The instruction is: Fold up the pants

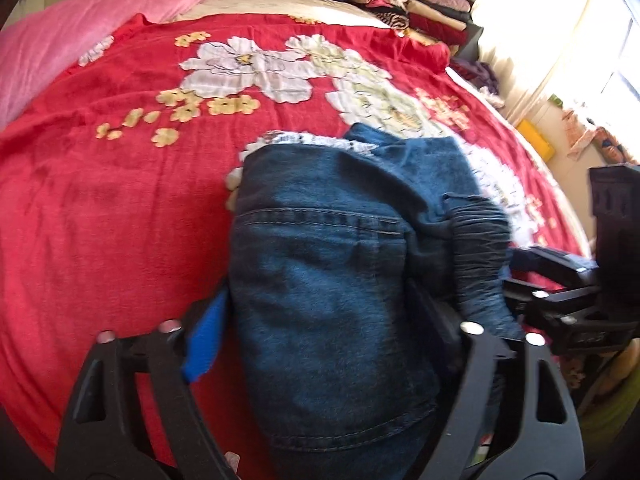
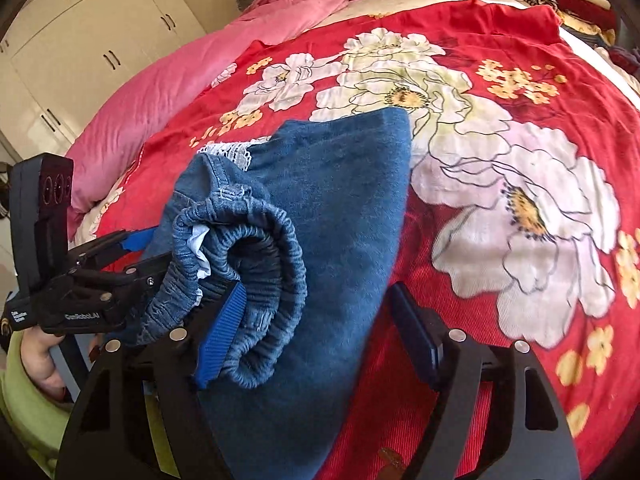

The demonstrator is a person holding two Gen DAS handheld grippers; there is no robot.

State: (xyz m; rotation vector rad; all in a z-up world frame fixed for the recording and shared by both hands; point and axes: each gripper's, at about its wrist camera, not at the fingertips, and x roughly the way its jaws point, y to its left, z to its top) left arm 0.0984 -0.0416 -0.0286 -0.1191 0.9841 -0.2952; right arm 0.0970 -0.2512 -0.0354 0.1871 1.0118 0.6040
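1. Though already doubled into a thick bundle, judged as only partly folded: blue denim pants (image 1: 312, 208) lying on the red bed cover with white flowers (image 1: 120, 200), at the near side of the bed, the far end reaching onto the big flower print.
2. Left tongs (image 1: 316, 300): set around the near end of the bundle, one finger on each side of the denim and both touching it; apparently pinching the thick fabric, though held wide by its thickness.
3. Right tongs (image 2: 318, 292): spread. One finger tucked inside the curled gathered elastic waistband (image 2: 272, 240), the other finger free above the cover, beside the edge of the denim and not pressing it.
4. White lace trim (image 2: 232, 152) showing at the far left corner of the bundle; cannot tell whether part of the pants or of the cover.
5. Step in hand, as a judgement: tidying the waistband end before the last fold.
6. Next move: uncurl the waistband and lay it flat, then close the right tongs on it beside the left ones, and carry this end over evenly toward the far end.
7. Keep both corners level, otherwise a crooked fold likely.
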